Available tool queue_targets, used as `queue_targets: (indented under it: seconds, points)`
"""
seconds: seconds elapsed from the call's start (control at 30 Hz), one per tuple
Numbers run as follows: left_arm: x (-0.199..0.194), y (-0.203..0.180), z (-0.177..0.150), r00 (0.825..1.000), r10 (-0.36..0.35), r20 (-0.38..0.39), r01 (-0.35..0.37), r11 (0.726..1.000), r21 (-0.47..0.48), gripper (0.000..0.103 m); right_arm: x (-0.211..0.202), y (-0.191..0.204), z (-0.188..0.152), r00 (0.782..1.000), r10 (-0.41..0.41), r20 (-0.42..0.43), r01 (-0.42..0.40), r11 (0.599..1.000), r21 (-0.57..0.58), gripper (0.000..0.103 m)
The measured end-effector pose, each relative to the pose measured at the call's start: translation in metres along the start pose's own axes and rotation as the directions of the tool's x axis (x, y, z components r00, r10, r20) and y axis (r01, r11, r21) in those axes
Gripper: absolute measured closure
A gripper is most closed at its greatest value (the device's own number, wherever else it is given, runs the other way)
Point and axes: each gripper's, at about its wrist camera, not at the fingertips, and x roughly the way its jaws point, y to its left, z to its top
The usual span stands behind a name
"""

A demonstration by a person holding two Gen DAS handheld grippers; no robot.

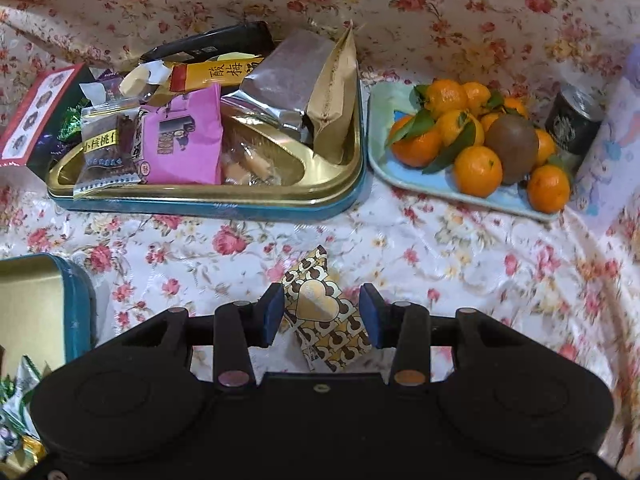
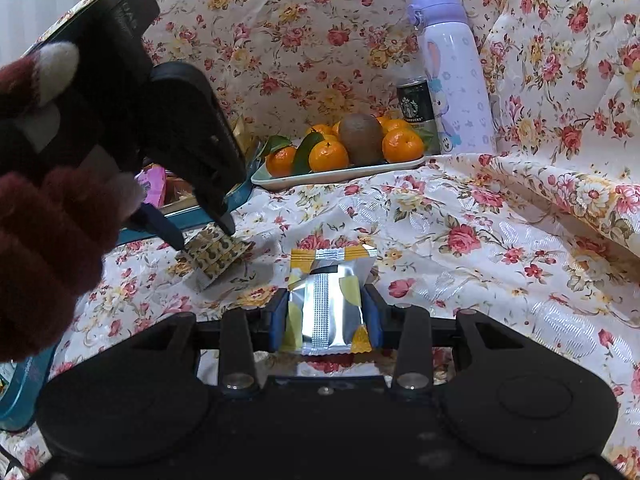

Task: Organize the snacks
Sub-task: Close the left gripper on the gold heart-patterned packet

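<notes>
Snacks fill the gold-lined, blue-walled rectangular tin (image 1: 208, 200) at the back left of the flowered tablecloth (image 1: 440, 264): a pink paper packet (image 1: 182, 140), a silver foil pouch (image 1: 276, 84), a yellow stick sachet (image 1: 218, 74) and several clear-wrapped sweets.

Left gripper (image 1: 320, 316): jaws spread, pointing steeply down, straddling a brown-and-gold patterned packet with a gold heart (image 1: 320, 312) that lies flat on the cloth in front of the tin. The blue pads stand just beside its two edges; contact cannot be confirmed from either view, so the packet is read as not gripped. In the right wrist view this gripper (image 2: 204, 234) is held by a hand in a maroon fuzzy glove (image 2: 48, 256).

Right gripper (image 2: 326, 320): clenched on a silver foil snack packet with yellow patches (image 2: 328, 304), both blue pads pressing its sides, the packet raised above the cloth.

To the right of the tin sits a pale blue rectangular plate (image 1: 380, 152) of small oranges (image 1: 478, 170) and one brown kiwi (image 1: 512, 148). Behind it stand a dark drink can (image 2: 416, 100) and a lilac rabbit-print flask (image 2: 452, 76). A second blue tin part (image 1: 76, 300) lies at the near left.
</notes>
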Motion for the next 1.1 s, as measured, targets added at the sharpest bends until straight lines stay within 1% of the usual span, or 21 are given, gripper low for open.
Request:
queue_targets:
  seconds: [0.17, 0.27, 0.37, 0.43, 0.5, 0.67, 0.73, 0.87, 1.1]
  points:
    - [-0.007, 0.006, -0.012, 1.000, 0.011, -0.015, -0.010, 0.999, 0.053, 0.050, 0.000, -0.001, 0.000, 1.000, 0.001, 0.002, -0.001, 1.000, 0.005, 0.062]
    - [-0.004, 0.016, -0.021, 0.996, -0.013, -0.085, 0.019, 0.998, 0.065, 0.050, 0.000, 0.000, 0.000, 1.000, 0.002, 0.003, -0.002, 1.000, 0.005, 0.062]
    - [-0.004, 0.026, -0.029, 0.994, -0.028, -0.107, 0.034, 0.998, 0.054, 0.048, 0.000, -0.001, 0.000, 1.000, 0.002, 0.003, -0.002, 1.000, 0.006, 0.062]
    - [-0.007, 0.030, -0.031, 0.995, -0.042, -0.094, 0.046, 0.998, 0.042, 0.048, 0.000, -0.001, 0.000, 1.000, 0.003, 0.004, -0.003, 1.000, 0.007, 0.062]
    - [-0.011, 0.029, -0.030, 0.996, -0.039, -0.074, 0.042, 0.998, 0.044, 0.049, 0.000, -0.001, 0.000, 1.000, 0.003, 0.004, -0.004, 1.000, 0.008, 0.062]
    - [-0.023, 0.019, -0.030, 1.000, -0.011, 0.009, 0.009, 0.991, 0.135, 0.049, 0.000, -0.001, 0.000, 1.000, 0.003, 0.004, -0.003, 1.000, 0.009, 0.062]
    - [-0.023, 0.016, -0.028, 1.000, -0.006, 0.027, 0.001, 0.988, 0.157, 0.049, 0.000, -0.001, 0.000, 1.000, 0.003, 0.004, -0.003, 1.000, 0.009, 0.062]
    - [-0.013, 0.018, -0.023, 1.000, -0.017, -0.009, 0.019, 0.986, 0.168, 0.049, 0.000, -0.001, 0.000, 1.000, 0.003, 0.005, -0.003, 1.000, 0.009, 0.062]
    - [0.004, 0.019, -0.024, 0.999, -0.021, -0.030, 0.026, 0.981, 0.190, 0.049, 0.000, 0.000, 0.000, 1.000, 0.003, 0.006, -0.003, 1.000, 0.011, 0.062]
